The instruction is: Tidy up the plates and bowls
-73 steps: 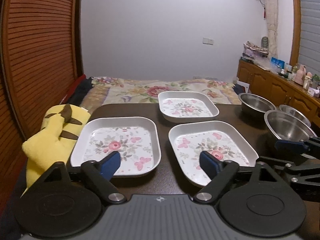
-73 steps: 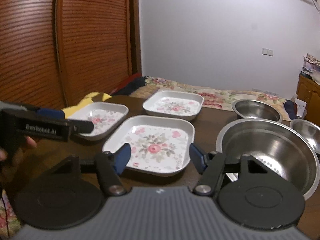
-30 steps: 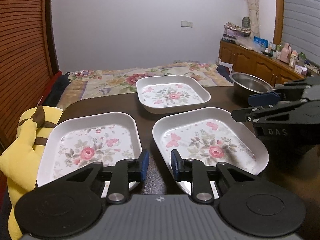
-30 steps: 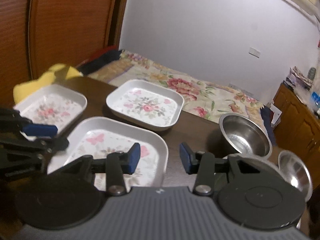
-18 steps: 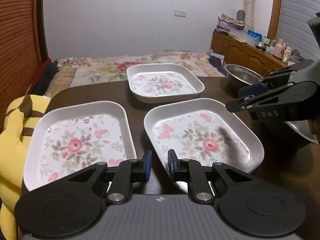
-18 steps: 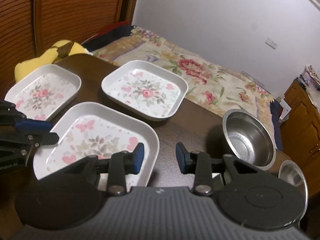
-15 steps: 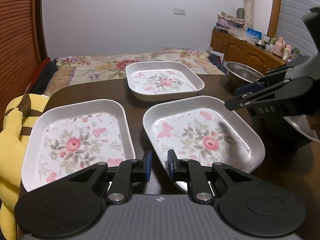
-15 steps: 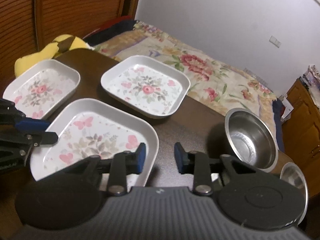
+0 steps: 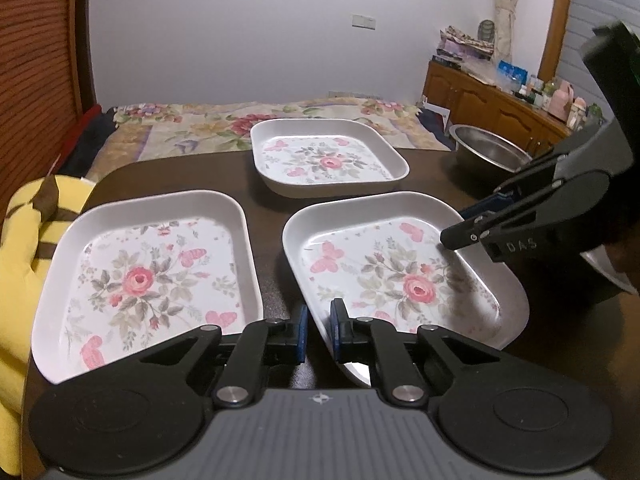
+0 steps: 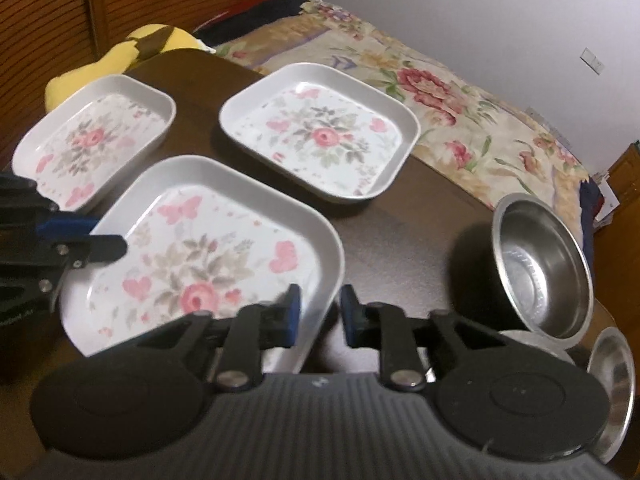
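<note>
Dark worktop (image 9: 264, 200) up front, floral bed (image 9: 224, 120) behind at 12 o'clock, yellow plush (image 9: 24, 240) off at 9. Three floral plates out and unstacked: left plate (image 9: 144, 276) at 8, far plate (image 9: 326, 160) at 12, near plate (image 9: 400, 272) at 4 in the left wrist view. Steel bowl (image 10: 540, 264) at 3 in the right view, a second bowl rim (image 10: 612, 388) low at 5.

Left hand-held gripper (image 9: 318, 330) narrowed, blue pads astride the near plate's left rim, a sliver of gap showing; contact cannot be told. Right hand-held gripper (image 10: 319, 316) narrow too, pads either side of the same plate's right rim, not yet pinched.

Step in hand, by the look of it: a two-sided grab of the near plate for stacking. Next move calls for closing both sets of pads onto the rim, then a level lift and a set-down inside another plate. Risk: thin, sloped rim slipping out of a shallow pinch, plate tipping on the lift.
</note>
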`<state>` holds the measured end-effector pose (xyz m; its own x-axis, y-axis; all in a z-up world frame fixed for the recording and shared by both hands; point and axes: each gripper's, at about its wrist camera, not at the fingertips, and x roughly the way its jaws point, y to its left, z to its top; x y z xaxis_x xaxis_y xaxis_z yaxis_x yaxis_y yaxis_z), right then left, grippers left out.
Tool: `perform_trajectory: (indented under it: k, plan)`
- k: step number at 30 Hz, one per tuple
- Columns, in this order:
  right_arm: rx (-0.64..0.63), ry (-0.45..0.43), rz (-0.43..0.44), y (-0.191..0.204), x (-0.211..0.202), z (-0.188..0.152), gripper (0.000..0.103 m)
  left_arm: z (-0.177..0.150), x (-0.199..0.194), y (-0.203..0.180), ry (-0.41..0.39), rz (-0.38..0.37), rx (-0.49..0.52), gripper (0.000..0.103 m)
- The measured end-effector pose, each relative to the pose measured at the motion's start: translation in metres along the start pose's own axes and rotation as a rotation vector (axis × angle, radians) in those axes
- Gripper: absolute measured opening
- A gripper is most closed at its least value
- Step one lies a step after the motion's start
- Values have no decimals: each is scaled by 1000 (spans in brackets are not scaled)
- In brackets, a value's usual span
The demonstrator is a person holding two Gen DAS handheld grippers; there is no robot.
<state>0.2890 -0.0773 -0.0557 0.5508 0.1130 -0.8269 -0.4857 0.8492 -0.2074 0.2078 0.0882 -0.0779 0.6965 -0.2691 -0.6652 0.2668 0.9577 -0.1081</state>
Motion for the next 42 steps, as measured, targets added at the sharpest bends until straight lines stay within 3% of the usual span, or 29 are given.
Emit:
perform_trajectory:
  k: [16,42]
  plan:
    - [43,-38,33,4,-27,-16,16,-5,-38,-10,-42,12,-15,11]
    - [128,-82,167,39,-64,-95,16,-79,-84,-21,-22,12,-50,12]
